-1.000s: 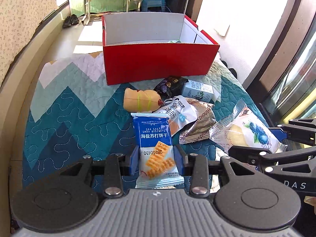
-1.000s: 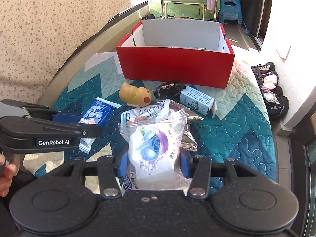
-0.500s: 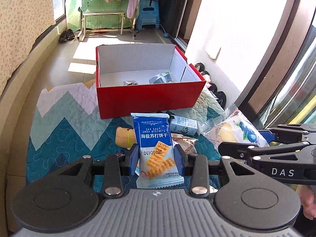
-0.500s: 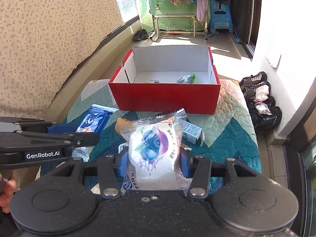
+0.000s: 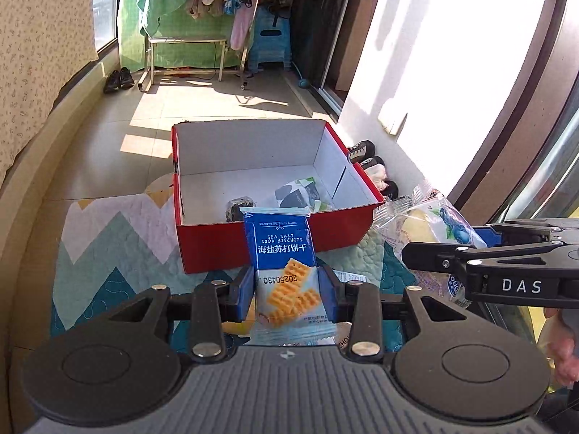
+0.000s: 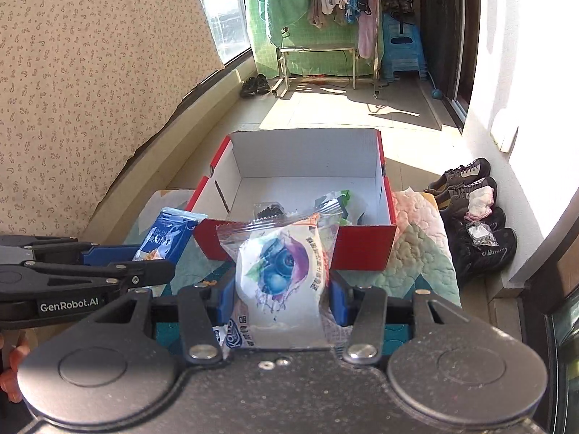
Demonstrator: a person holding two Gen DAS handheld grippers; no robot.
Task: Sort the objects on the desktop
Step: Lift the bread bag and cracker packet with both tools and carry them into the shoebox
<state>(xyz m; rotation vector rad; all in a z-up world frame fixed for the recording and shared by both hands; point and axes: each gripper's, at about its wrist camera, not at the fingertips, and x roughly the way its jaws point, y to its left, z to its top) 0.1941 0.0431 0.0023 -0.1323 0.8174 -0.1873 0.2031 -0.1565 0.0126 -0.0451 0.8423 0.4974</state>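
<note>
Two snack packs are held short of the open red cardboard box (image 5: pixel 275 246): left tongs (image 5: pixel 287 291) clamp a blue soda-biscuit packet (image 5: pixel 280 253), long axis pointing boxward; right tongs (image 6: pixel 280 298) clamp a clear blueberry pastry bag (image 6: pixel 280 271), apparently likewise aligned.

Blue biscuit packet (image 5: pixel 280 256) and blueberry pastry bag (image 6: pixel 282 275), apparently airborne.

I see a glossy blue plastic biscuit packet (image 5: pixel 281 253) and a shiny clear-edged film bun wrapper (image 6: pixel 280 271). The red box (image 5: pixel 217 249) looks like matt cardboard, white inside. My gripper bodies are matt black plastic with bright metal rivets. The quilt (image 5: pixel 108 224) is stitched, puckered cloth. The floor seems smooth tile, though glare blurs it.
</note>
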